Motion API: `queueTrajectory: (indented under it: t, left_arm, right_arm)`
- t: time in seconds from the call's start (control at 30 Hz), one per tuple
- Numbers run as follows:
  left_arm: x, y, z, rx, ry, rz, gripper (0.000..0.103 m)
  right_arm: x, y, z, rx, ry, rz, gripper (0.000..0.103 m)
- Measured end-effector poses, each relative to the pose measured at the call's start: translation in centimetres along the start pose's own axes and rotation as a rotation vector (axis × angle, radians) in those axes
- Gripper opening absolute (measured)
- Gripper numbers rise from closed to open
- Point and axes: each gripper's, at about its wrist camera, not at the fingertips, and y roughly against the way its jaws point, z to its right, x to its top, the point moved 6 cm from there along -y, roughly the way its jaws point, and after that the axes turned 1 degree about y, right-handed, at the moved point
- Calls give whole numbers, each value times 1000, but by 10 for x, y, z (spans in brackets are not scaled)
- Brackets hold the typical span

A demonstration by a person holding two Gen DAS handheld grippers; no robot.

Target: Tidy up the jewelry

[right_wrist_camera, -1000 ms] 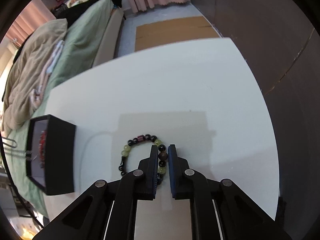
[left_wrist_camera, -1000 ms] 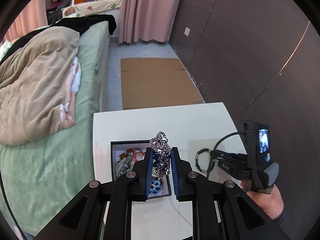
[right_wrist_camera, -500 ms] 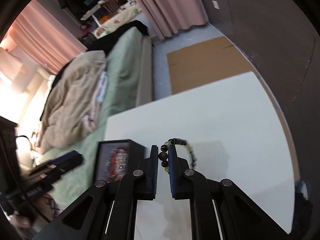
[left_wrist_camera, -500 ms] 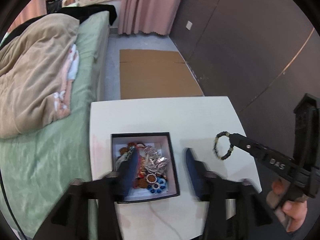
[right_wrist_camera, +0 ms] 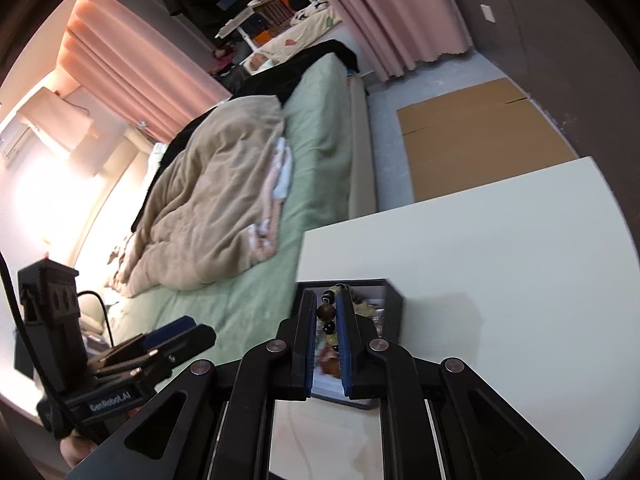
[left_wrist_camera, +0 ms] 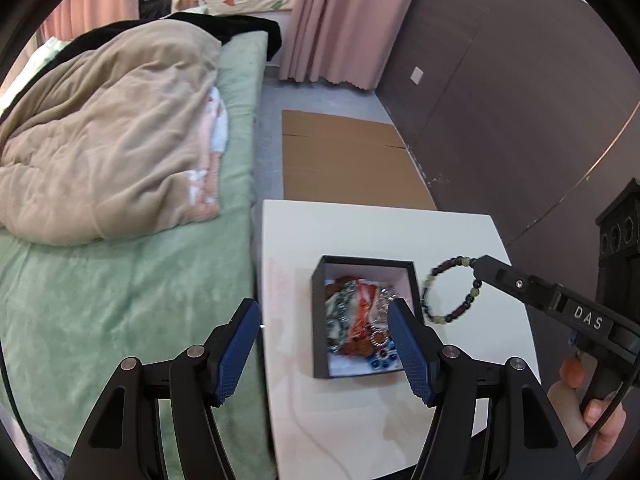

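Beaded bracelet [left_wrist_camera: 452,290] of dark and pale green beads hangs in the air, pinched between the closed fingers of the right gripper [left_wrist_camera: 482,264], just right of the black jewelry box [left_wrist_camera: 320,320] and above the white desk [left_wrist_camera: 360,232]. In the right wrist view the bracelet [right_wrist_camera: 326,314] sits clamped between the two blue-padded fingers [right_wrist_camera: 344,336], with the box [right_wrist_camera: 394,308] directly beyond them. That box stands on the desk with its white interior holding a tangle of pieces: red and orange beads, a silver chain, blue stones near the front. The left gripper [left_wrist_camera: 324,348] has its fingers spread wide apart and holds nothing; its right finger overlaps the box's right wall in view, while the left finger lies over the desk's edge beside the green bed [left_wrist_camera: 120,300]. A beige blanket [left_wrist_camera: 108,152] lies bunched on the bed, and flattened cardboard [left_wrist_camera: 344,160] covers the floor past the desk
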Motion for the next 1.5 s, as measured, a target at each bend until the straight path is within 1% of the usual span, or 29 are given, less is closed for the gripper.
queueTrajectory:
  t: [0.07,0.1,0.13,0.17,0.2,0.27,0.33,0.37,0.4,0.47,0.53,0.67,0.73,0.8,1.03,1.07,1.17,1.3,1.37,1.5]
  left_arm:
    - [-2,5,-6,3,9,4,67]
    - [-3,7,-8,4,14,7,67]
    - [-3,10,-10,5,18,11,67]
    - [-4,11,-12,6,19,13,67]
    - [-4,13,-12,8,20,14,67]
    - [-6,15,-12,2,17,14,68]
    - [-7,17,-10,-8,20,20,74]
    - [-8,18,-9,-12,21,27,80]
    - [-8,19,-8,-16,23,34,84]
    - [-9,20,-4,-26,22,41,85]
    - [-11,18,2,-36,17,36,85]
    - [-13,18,15,-50,6,40,86]
    - [-16,18,22,-56,4,46,86]
    - [-18,18,27,-62,3,53,86]
    - [-32,27,54,-69,-21,96,89]
    - [-34,29,56,-67,-26,102,90]
    - [-41,39,67,-59,-48,129,90]
    - [-53,57,81,-61,-88,162,90]
    - [-59,67,86,-54,-111,185,90]
    - [-75,89,92,-50,-137,224,90]
  right_arm:
    - [-3,-7,-13,39,11,-30,12]
    - [-5,-10,-16,51,10,-45,19]
    - [-7,-11,-18,51,7,-58,29]
    - [-8,-10,-17,33,3,-50,55]
    - [-8,-8,-17,18,3,-34,63]
    - [-11,-2,-13,0,4,-26,63]
    - [-13,3,-8,-7,-7,-36,63]
    - [-14,6,-5,-23,-6,-37,63]
    - [-16,10,-2,-43,1,-36,63]
    - [-18,16,3,-51,9,-37,63]
    - [-21,24,12,-66,2,-47,63]
    - [-23,46,27,-96,12,-35,64]
    - [-25,55,32,-110,23,-27,68]
    - [-27,66,38,-130,35,-13,75]
    - [-38,94,59,-214,41,7,76]
    - [-40,100,60,-222,44,13,78]
    - [-46,115,60,-253,56,35,88]
    - [-56,134,56,-259,56,53,95]
    - [-62,142,53,-283,66,61,95]
    - [-77,158,45,-300,79,76,96]
